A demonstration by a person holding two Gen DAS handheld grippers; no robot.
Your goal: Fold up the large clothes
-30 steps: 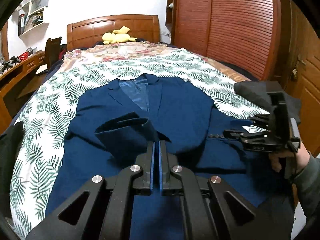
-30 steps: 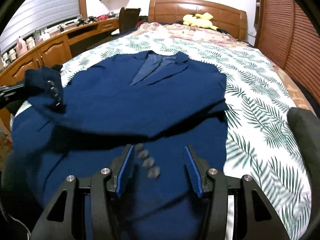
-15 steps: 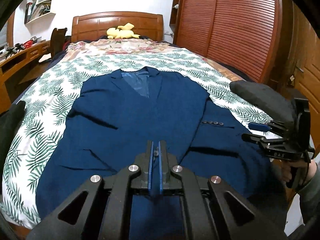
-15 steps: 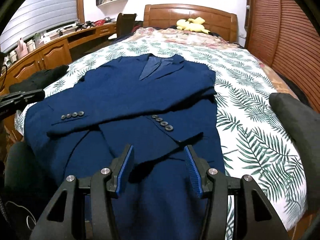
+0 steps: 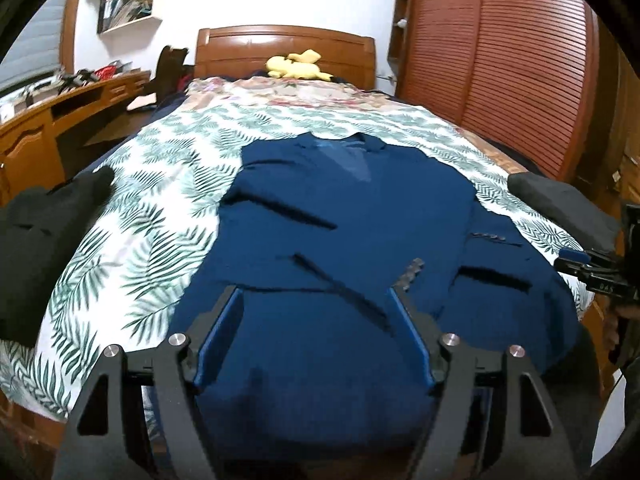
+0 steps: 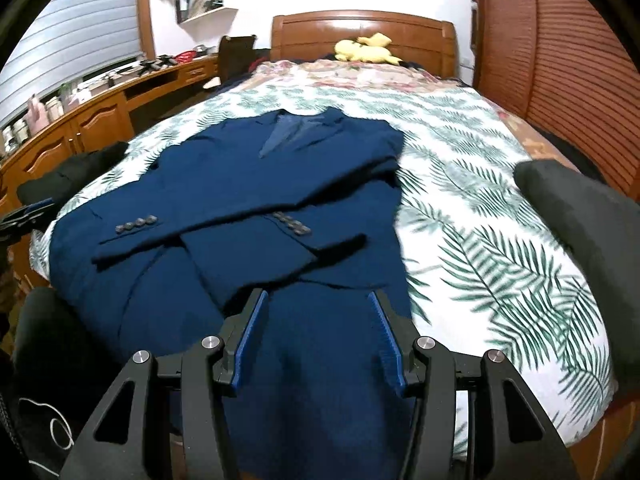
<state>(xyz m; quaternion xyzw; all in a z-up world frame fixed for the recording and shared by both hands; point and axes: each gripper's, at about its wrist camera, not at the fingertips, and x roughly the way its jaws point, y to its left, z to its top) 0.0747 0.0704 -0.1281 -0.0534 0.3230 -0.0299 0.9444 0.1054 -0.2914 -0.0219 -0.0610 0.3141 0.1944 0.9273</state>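
Left gripper [image 5: 316, 338] jaws opening, right gripper [image 6: 318, 338] jaws apart, both empty; pinch jacket [image 6: 280, 184] hem below evenly, fold toward collar.

Jacket [image 6: 280, 184] hem behind tongs; blurred buttons [image 5: 409, 276]; dark garment [image 6: 580, 208] edge-cropped

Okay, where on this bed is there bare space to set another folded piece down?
Free: leaf-print sheet between the navy jacket and the grey bundle, and the strip between its collar and the yellow plush. Crowded: the near edge, where the jacket's hem and crossed sleeves lie.
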